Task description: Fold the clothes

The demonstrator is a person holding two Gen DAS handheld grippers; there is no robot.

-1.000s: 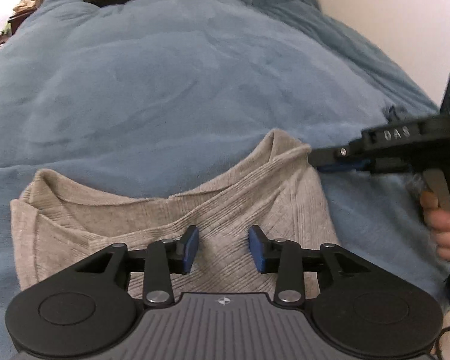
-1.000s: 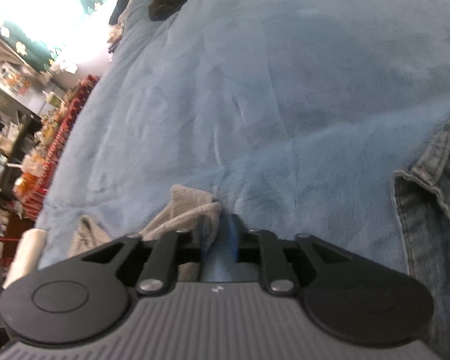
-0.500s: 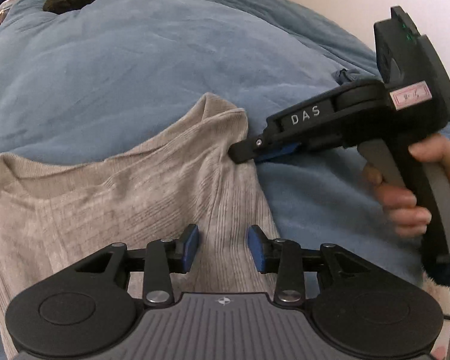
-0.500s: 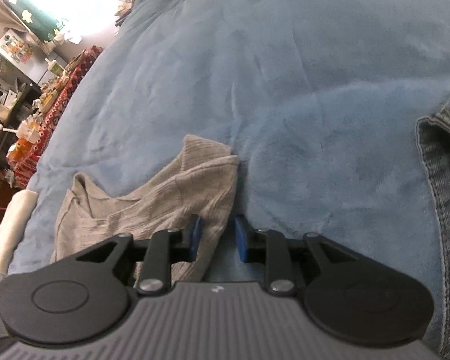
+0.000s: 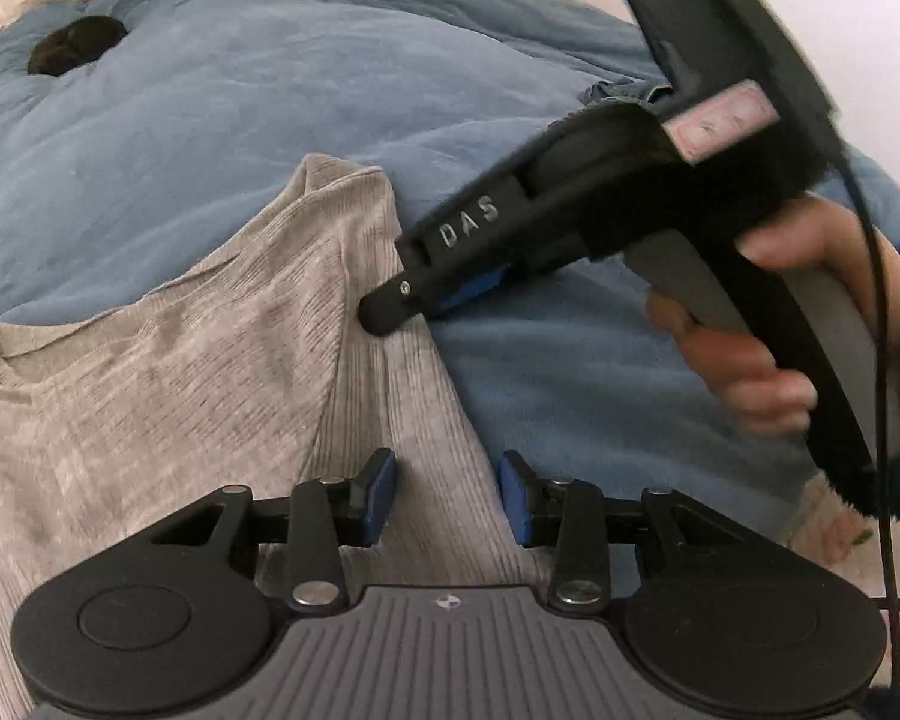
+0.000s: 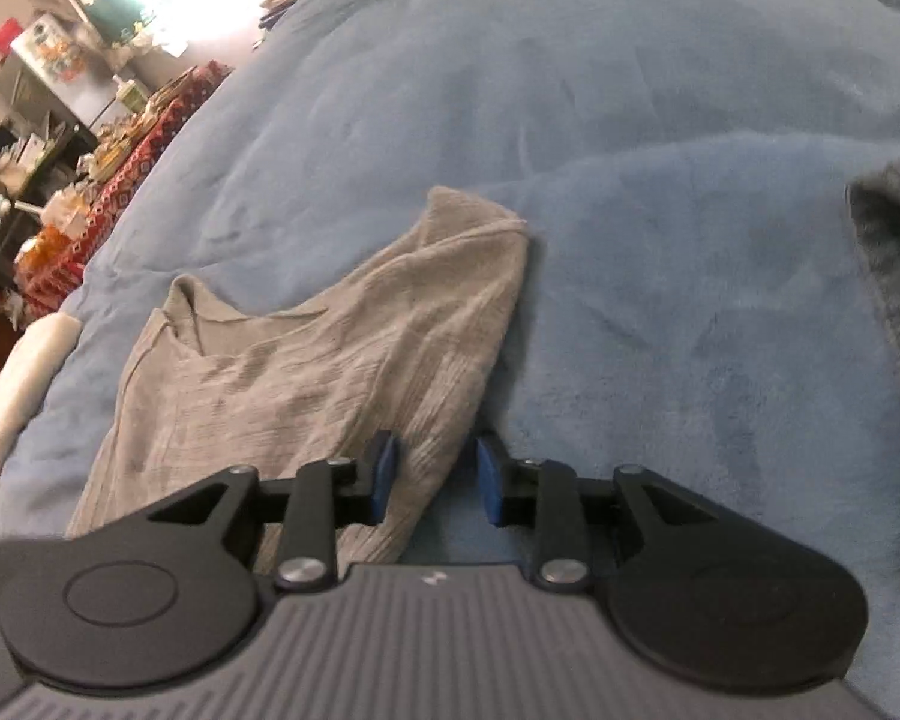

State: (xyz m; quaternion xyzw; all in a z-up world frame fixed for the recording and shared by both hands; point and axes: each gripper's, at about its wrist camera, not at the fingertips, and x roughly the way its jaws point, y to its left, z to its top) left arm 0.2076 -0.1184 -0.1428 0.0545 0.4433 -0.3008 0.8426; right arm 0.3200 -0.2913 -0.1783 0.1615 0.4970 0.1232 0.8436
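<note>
Both your grippers, left (image 5: 447, 495) and right (image 6: 432, 477), gape over the top's (image 5: 168, 396) edge (pinching nothing). Close shallow and the ribbed fabric may slip, skewing the fold on the bed (image 6: 660, 180).

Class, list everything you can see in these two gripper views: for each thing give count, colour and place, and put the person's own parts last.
Top: one, grey ribbed, spread on the bed.
Blanket: one, blue, covering the bed.
Jeans: one, blue denim, on the blanket's right edge.
Dark bundle: one, black, at the blanket's far end.
White roll: one, at the bed's left edge.
Cluttered shelves: beyond the bed, too blurred to itemise.
Left gripper: black, blue pads, open over the top.
Right gripper: same, open at the top's edge.
Hand: one, holding the right gripper.
</note>
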